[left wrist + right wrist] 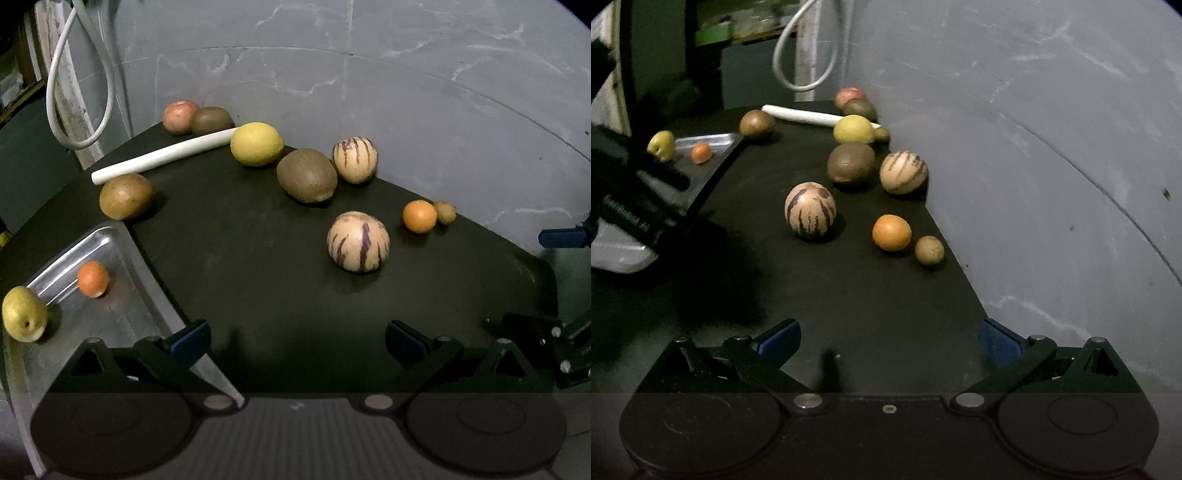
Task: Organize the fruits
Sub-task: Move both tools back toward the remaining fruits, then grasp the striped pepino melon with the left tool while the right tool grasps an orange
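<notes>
white lettering on left gripper (646, 206) unreadable

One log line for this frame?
left tongs: open, empty | right tongs: open, empty | metal tray: small orange, yellow fruit

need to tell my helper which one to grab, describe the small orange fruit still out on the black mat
On the black mat, look to the edge by the grey wall. There sits the small round orange fruit, smooth and bright, with a smaller dull tan-green fruit beside it.

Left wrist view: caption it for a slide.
Open left gripper faces scattered fruit on a black table; small orange fruit sits in steel tray.
</notes>
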{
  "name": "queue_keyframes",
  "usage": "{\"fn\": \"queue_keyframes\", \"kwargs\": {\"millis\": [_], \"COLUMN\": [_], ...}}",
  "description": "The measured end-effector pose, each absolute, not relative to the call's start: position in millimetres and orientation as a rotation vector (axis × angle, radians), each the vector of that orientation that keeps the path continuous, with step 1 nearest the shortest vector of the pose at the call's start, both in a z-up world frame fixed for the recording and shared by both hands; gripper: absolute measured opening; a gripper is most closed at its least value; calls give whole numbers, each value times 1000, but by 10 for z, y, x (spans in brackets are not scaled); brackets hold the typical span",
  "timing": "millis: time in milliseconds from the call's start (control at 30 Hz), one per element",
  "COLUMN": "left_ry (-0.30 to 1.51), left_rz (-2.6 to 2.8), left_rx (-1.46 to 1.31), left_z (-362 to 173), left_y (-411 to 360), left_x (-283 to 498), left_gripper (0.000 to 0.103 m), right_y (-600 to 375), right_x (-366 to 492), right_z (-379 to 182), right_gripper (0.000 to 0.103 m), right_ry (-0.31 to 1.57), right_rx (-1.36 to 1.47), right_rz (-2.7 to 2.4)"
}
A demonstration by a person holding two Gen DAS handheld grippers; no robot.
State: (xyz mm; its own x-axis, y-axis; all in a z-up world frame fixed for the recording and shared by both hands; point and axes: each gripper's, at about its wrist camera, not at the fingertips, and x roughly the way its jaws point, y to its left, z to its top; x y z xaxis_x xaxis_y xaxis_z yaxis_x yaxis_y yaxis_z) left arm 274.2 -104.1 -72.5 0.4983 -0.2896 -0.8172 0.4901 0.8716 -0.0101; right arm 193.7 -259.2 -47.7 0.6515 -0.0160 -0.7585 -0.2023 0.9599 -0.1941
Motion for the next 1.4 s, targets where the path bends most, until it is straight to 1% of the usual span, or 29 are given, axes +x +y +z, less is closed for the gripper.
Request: {"fn": "queue_keyframes", "kwargs": {"millis": [167, 367, 667, 767, 867, 1033, 1067, 1200, 1267, 1300, 1400], "left_ry": [947, 945, 962, 963, 964, 956, 956, 962, 964, 965, 963], "left_rz": [-468, -505, -587, -594, -601, -613, -616, -629, -637, -644, -669], "left_rx": [215, 206, 152, 127, 104, 95, 93, 87, 84, 82, 82], "left_z": [-753, -780, -839, -868, -888, -909, -914, -928, -930, -931, -931], "left_y": [-1081, -1184, -1364, -1415, -1455, -1503, -1508, -1510, -1505, -1505, -1525], "left_x": [2833, 2935, 3191, 3271, 3319, 3364, 3376, 3424, 3443, 3450, 3454], "left_gripper": [102, 102, 102, 102, 98, 86, 85, 73, 73, 71, 64], "right_y": [-2545, -2432, -2348, -2316, -2285, -2273, -2274, -2284, -2293, -2299, -2306], "right_x": [1984, 2106, 2501, 2636, 2742, 2869, 2886, 2933, 2962, 2980, 3006], "right_z": [-516, -552, -566, -601, -637, -710, -726, -756, -757, -757, -753], "right_gripper": [101, 97, 87, 81, 75, 62, 61, 56, 54, 51, 45], "right_ry": [861, 865, 857, 855, 850, 869, 873, 875, 878, 882, 894], "right_rx": [-318, -452, -687, -750, -805, -851, -859, -873, -871, -869, -860], "right_rz": [163, 239, 348, 376, 398, 442, 449, 473, 482, 487, 500]}}
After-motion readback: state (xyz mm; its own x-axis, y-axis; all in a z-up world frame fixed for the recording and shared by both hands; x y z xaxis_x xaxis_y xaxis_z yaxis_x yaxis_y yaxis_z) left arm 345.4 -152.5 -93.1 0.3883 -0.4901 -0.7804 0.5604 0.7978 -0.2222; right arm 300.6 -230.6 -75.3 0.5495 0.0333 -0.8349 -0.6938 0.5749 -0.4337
